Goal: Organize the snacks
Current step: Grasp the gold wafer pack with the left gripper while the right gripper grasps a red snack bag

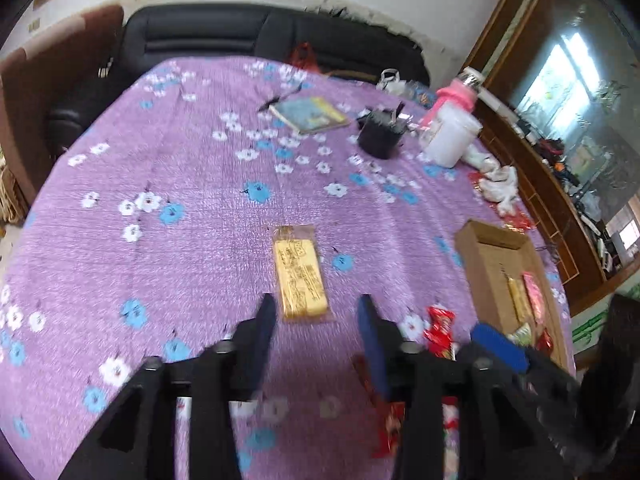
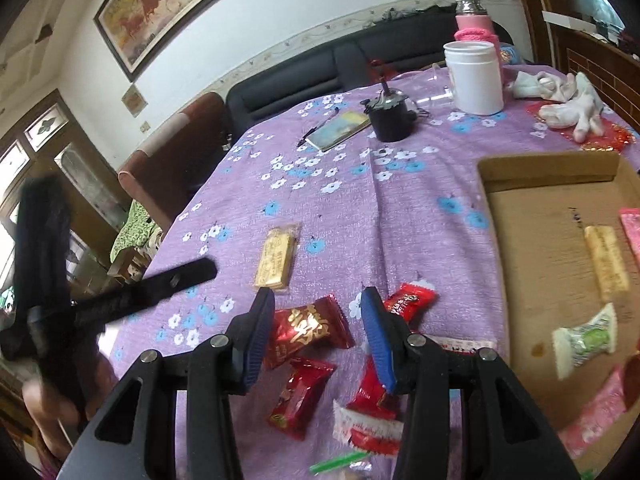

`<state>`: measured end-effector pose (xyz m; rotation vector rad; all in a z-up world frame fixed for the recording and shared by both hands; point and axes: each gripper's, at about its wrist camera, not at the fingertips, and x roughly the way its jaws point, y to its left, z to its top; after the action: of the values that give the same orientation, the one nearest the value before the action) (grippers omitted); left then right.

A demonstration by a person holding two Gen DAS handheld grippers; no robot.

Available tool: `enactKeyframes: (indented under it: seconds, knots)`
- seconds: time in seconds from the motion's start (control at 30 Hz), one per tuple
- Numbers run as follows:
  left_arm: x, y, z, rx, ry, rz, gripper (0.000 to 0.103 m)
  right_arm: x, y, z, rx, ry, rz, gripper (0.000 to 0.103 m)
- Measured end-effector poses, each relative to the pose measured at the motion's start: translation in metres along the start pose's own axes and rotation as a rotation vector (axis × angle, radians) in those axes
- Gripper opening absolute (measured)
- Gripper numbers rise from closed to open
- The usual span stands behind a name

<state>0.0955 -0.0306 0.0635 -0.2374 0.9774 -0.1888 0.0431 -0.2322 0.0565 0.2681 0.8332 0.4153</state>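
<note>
A yellow wrapped bar (image 1: 302,276) lies on the purple flowered tablecloth (image 1: 192,208). My left gripper (image 1: 318,312) hovers at its near end, open, the pads off the wrapper. My right gripper (image 2: 318,312) is open over a cluster of red packets. One with a gold character (image 2: 308,328) lies between its fingers, untouched; others (image 2: 408,300) (image 2: 300,400) lie around it. The yellow bar (image 2: 276,260) lies just beyond. A cardboard box (image 2: 552,216) to the right holds a yellow bar (image 2: 606,264), a white and green candy (image 2: 584,340) and pink packets.
Towards the far side of the table stand a white jar (image 2: 474,76), a pink bottle (image 2: 474,16), a black pot (image 2: 390,118) and a notebook (image 2: 340,126). White cloths (image 2: 568,108) lie at the far right. A black sofa (image 1: 256,36) and a wooden cabinet (image 1: 552,184) border the table.
</note>
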Motion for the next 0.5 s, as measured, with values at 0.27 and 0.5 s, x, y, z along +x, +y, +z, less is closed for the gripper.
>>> enactKeyframes:
  seconds: [0.27, 0.5]
  knots:
    - [0.06, -0.014, 0.016, 0.013, 0.082, 0.105, 0.067, -0.016, -0.02, 0.006, 0.026, -0.05, 0.02, 0.044]
    - [0.063, -0.003, 0.005, 0.021, 0.051, 0.195, 0.035, -0.019, -0.016, 0.006, 0.027, -0.046, 0.057, 0.044]
